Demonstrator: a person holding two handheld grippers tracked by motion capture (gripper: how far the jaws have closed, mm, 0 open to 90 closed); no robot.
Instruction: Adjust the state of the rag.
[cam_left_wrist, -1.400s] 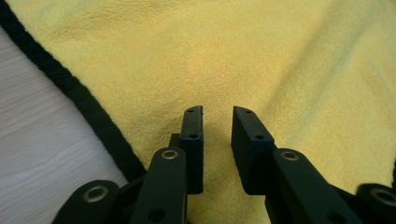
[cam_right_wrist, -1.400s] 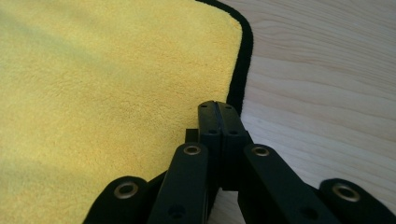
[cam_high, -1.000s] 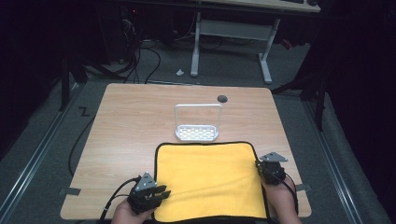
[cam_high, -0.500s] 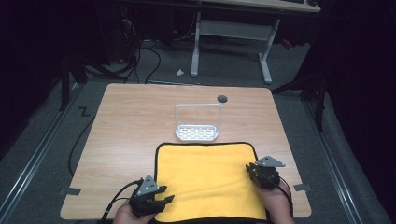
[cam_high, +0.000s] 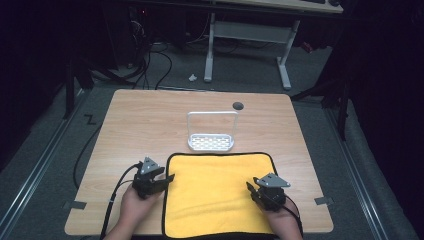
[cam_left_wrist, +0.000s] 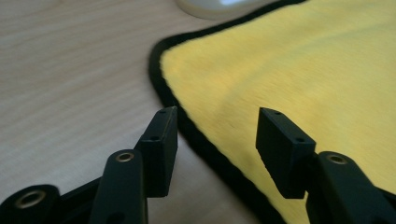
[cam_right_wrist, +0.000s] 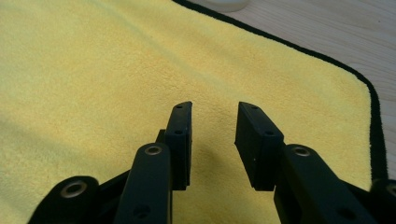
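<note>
A yellow cloth (cam_high: 215, 195) with a black hem lies flat on the near half of the wooden table (cam_high: 145, 125). My left gripper (cam_high: 169, 177) sits at the cloth's left edge. In the left gripper view its jaws (cam_left_wrist: 217, 116) stand open and have just been opening; the black hem (cam_left_wrist: 163, 88) runs under the gap and nothing is gripped. My right gripper (cam_high: 250, 189) hovers over the cloth's right part. Its jaws (cam_right_wrist: 215, 109) are partly apart and have just been opening, with only bare cloth (cam_right_wrist: 93, 70) beneath.
A white perforated tray (cam_high: 211, 142) with a tall wire handle stands just beyond the cloth's far edge. A dark round hole (cam_high: 238, 105) marks the far tabletop. Tape strips (cam_high: 74, 204) sit at the near corners. Cables and a desk frame lie on the floor beyond.
The left gripper has slid away from the person along the cloth's left edge. The right gripper has moved inward from the right edge onto the cloth. Both pairs of jaws have opened.
</note>
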